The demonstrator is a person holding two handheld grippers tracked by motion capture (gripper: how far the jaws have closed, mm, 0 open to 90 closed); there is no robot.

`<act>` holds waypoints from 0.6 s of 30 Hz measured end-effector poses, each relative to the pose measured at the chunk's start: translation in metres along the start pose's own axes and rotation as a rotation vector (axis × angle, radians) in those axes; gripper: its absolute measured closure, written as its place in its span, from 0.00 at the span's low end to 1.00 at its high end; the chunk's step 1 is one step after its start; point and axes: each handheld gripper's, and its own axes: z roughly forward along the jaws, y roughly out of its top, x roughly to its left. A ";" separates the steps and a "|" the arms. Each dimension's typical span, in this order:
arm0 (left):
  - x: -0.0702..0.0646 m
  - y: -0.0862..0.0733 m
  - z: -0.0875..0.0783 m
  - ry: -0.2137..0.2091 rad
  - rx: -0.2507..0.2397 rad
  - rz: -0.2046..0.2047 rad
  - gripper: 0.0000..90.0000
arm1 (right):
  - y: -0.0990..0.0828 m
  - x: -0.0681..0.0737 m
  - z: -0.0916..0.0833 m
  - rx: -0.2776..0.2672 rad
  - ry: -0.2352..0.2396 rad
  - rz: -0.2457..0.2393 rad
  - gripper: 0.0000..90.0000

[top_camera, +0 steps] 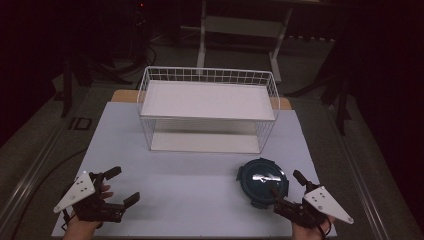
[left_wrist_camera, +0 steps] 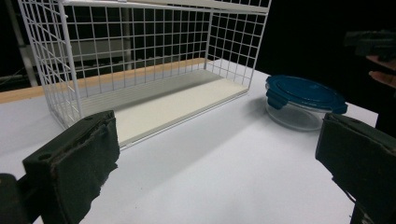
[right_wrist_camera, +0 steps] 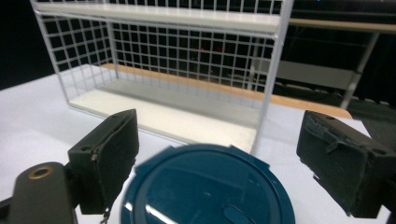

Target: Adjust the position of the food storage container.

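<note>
right gripper (top_camera: 289, 186) hangs spread by the lidded container (top_camera: 263, 181), likely to grasp it; left gripper (top_camera: 121, 187) waits spread.

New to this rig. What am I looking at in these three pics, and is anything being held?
No robot: a person holds a two-jaw hand-held gripper in each hand. The high view looks down on the white table; the other two views come from cameras riding on the grippers. On the table stand a white wire shelf rack and a round container with a blue lid. The left hand-held gripper is open and holds nothing. The right hand-held gripper is open at the container, not clamped on it.
</note>
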 end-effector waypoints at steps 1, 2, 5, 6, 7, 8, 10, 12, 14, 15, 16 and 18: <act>0.000 0.000 0.000 0.000 -0.002 -0.001 0.00 | 0.002 0.001 -0.001 -0.002 0.004 -0.001 0.14; 0.000 0.000 0.000 0.000 -0.003 0.000 0.00 | 0.004 0.002 -0.002 -0.002 0.005 -0.008 0.14; 0.000 0.000 0.000 0.003 -0.002 -0.002 0.00 | 0.010 0.003 -0.003 -0.005 0.016 -0.013 0.14; 0.001 0.000 0.000 0.001 -0.004 -0.008 0.00 | 0.016 0.002 -0.004 -0.001 0.030 0.006 0.14; 0.001 0.000 0.001 0.001 -0.002 -0.007 0.00 | 0.018 0.001 -0.004 0.000 0.031 0.006 0.14; 0.001 0.000 0.001 0.002 -0.003 -0.007 0.00 | 0.020 0.000 -0.004 0.008 0.027 0.008 0.14; 0.001 0.000 0.001 -0.002 -0.002 -0.008 0.00 | 0.022 -0.001 -0.003 0.015 0.035 0.011 0.14; 0.001 0.000 0.001 -0.001 -0.002 -0.008 0.00 | 0.026 -0.007 0.000 0.040 0.049 0.025 0.13; 0.001 0.000 0.001 -0.007 -0.003 -0.011 0.00 | 0.028 -0.012 0.001 0.057 0.052 0.046 0.13; 0.001 0.000 0.001 -0.007 -0.002 -0.010 0.00 | 0.028 -0.015 0.002 0.067 0.052 0.044 0.13; 0.001 0.000 0.001 -0.009 -0.001 -0.008 0.00 | 0.029 -0.017 0.003 0.073 0.048 0.042 0.13; 0.000 0.000 0.002 -0.012 0.001 -0.007 0.00 | 0.029 -0.022 0.004 0.088 0.055 0.050 0.13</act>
